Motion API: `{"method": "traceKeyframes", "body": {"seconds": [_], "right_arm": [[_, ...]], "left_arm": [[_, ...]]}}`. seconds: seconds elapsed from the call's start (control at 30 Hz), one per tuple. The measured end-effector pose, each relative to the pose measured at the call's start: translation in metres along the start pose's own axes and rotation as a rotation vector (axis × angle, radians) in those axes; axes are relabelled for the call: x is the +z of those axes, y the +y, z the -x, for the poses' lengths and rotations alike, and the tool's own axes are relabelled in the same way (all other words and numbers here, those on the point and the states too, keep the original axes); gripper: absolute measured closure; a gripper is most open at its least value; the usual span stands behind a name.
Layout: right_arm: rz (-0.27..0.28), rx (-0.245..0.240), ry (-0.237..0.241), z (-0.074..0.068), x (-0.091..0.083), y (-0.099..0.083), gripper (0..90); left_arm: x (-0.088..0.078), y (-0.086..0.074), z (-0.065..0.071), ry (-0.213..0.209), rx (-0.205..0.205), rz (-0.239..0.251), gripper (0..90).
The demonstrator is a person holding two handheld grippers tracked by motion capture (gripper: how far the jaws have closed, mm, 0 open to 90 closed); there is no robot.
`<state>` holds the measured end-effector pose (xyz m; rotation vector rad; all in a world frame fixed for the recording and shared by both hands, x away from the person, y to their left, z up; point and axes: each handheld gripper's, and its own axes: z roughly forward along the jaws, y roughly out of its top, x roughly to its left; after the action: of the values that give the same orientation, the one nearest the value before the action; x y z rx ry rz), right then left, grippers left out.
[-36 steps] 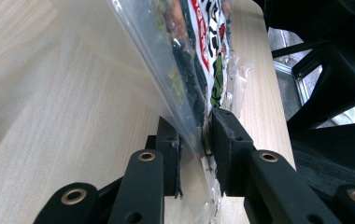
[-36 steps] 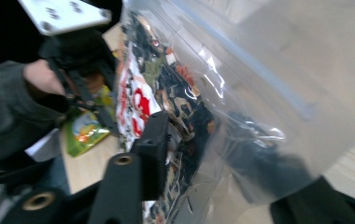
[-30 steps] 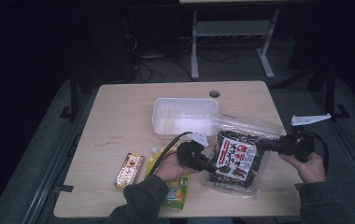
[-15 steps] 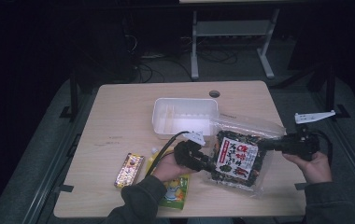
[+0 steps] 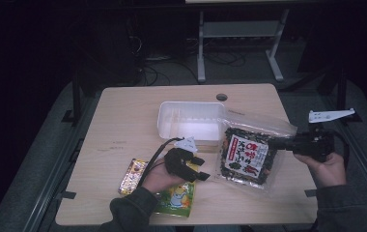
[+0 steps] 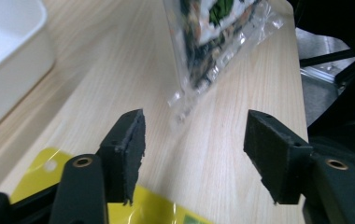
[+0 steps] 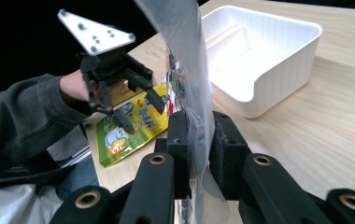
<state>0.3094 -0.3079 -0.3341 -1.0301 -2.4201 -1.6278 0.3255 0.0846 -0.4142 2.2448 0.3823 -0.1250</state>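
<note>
You are holding the snack bag (image 5: 246,155) by its right edge with the right gripper (image 5: 282,143) — in the right gripper view the two pads are pinching the clear plastic flat between them, and the bag is hanging edge-on and partly lifted off the table (image 5: 123,125). Your left gripper (image 5: 202,170) is sitting just left of the bag's near-left corner, jaws spread with nothing between them; they have just been opening. In the left gripper view the bag's crinkled corner (image 6: 185,100) is lying ahead of the gap, apart from both pads. The bag's long axis is running roughly near-to-far, tilted — its far end is lying just beside the white tray (image 5: 189,120). I am judging the right hand to be the one in control; the left is the nearer to the free corner but is not touching it. The yellow packet (image 5: 174,199) is lying under your left hand.
</note>
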Motion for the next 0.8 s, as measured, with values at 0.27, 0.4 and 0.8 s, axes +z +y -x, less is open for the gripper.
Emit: {"method": "traceKeyframes", "body": {"seconds": [0.27, 0.4, 0.8], "right_arm": [[0.016, -0.018, -0.032, -0.006, 0.000, 0.015, 78.9], [0.021, -0.028, -0.037, -0.009, 0.003, 0.023, 78.9], [0.024, -0.070, -0.059, -0.019, 0.012, 0.051, 78.9]], "left_arm": [[-0.019, -0.010, 0.007, 0.046, 0.000, 0.004, 30.6], [-0.028, -0.017, 0.009, 0.070, -0.007, 0.001, 28.4], [-0.047, -0.043, 0.011, 0.123, -0.031, 0.006, 23.7]]}}
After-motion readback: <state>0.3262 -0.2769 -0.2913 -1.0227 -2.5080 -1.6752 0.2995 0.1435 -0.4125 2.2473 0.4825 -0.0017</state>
